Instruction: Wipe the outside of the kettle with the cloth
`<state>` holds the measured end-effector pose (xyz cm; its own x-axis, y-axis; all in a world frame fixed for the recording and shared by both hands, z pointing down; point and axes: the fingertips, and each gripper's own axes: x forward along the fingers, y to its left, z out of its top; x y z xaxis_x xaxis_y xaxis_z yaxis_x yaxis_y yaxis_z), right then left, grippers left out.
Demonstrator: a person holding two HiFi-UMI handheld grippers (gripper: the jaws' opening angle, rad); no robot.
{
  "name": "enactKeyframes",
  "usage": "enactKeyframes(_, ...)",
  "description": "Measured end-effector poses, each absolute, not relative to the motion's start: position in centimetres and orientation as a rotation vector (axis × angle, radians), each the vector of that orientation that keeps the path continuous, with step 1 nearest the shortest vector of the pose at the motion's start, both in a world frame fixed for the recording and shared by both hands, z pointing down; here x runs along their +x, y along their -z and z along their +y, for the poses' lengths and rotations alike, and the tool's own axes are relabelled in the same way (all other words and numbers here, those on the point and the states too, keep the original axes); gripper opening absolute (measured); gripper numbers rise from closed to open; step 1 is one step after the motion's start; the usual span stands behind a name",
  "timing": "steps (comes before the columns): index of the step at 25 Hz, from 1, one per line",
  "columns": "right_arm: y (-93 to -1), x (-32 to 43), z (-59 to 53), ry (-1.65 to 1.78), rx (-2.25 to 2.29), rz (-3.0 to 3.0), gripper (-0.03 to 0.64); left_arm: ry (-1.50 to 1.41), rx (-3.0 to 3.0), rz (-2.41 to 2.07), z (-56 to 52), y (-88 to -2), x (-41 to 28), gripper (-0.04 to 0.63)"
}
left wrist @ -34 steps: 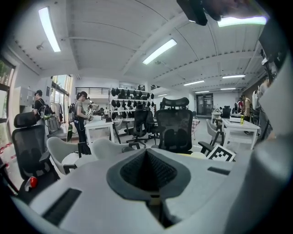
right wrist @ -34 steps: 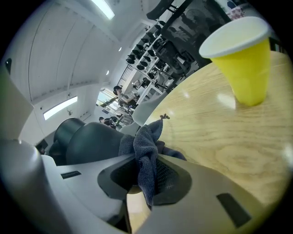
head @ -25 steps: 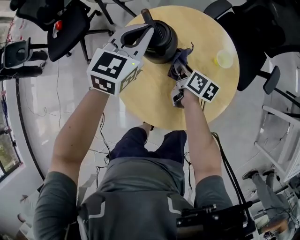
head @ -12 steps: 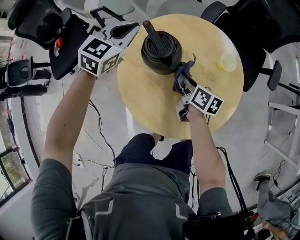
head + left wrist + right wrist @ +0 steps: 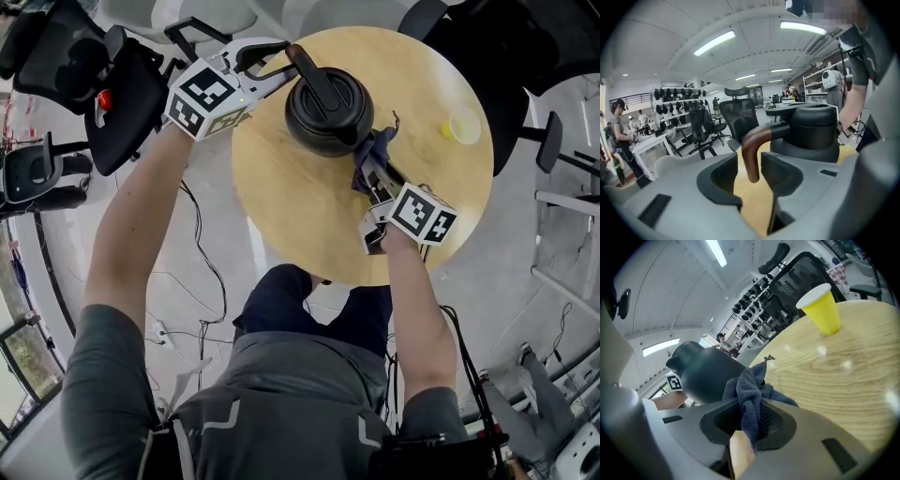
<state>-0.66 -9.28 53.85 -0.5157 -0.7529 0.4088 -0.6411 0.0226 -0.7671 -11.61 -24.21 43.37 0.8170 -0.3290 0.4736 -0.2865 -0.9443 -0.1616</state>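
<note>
A black kettle point(image 5: 323, 108) stands at the far side of the round wooden table point(image 5: 300, 206), its brown-tipped handle point(image 5: 305, 67) pointing left. My left gripper point(image 5: 279, 64) is at that handle; its jaws have just been opening. In the left gripper view the handle's tip point(image 5: 752, 150) hangs between the jaws with a gap on each side. My right gripper point(image 5: 367, 173) is shut on a dark blue cloth point(image 5: 375, 150), which lies against the kettle's right side. The cloth point(image 5: 750, 394) bunches up between the pads, in front of the kettle point(image 5: 701, 373).
A yellow cup point(image 5: 461, 125) stands at the table's right edge, also in the right gripper view as the cup point(image 5: 820, 310). Black office chairs point(image 5: 103, 84) ring the table. Cables point(image 5: 202, 272) trail over the floor on the left.
The left gripper swung out to the left of the table, then came down to the kettle's handle with its jaws spread. The right gripper with the cloth has stayed at the kettle's side.
</note>
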Motion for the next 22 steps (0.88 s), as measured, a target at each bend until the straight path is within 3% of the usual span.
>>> enactKeyframes(1, -53.9, -0.7, -9.2, 1.515, -1.489, 2.16, 0.092, 0.767, -2.915, 0.47, -24.2, -43.5, -11.3, 0.129)
enactKeyframes(5, -53.6, -0.8, -9.6, 1.507, -1.486, 2.166, 0.092, 0.708, -2.97, 0.484, -24.3, -43.5, -10.5, 0.109)
enactKeyframes(22, -53.4, -1.4, -11.2, 1.556, -1.353, 2.219, 0.092, 0.942, -2.931, 1.311, -20.0, -43.7, -17.9, 0.107)
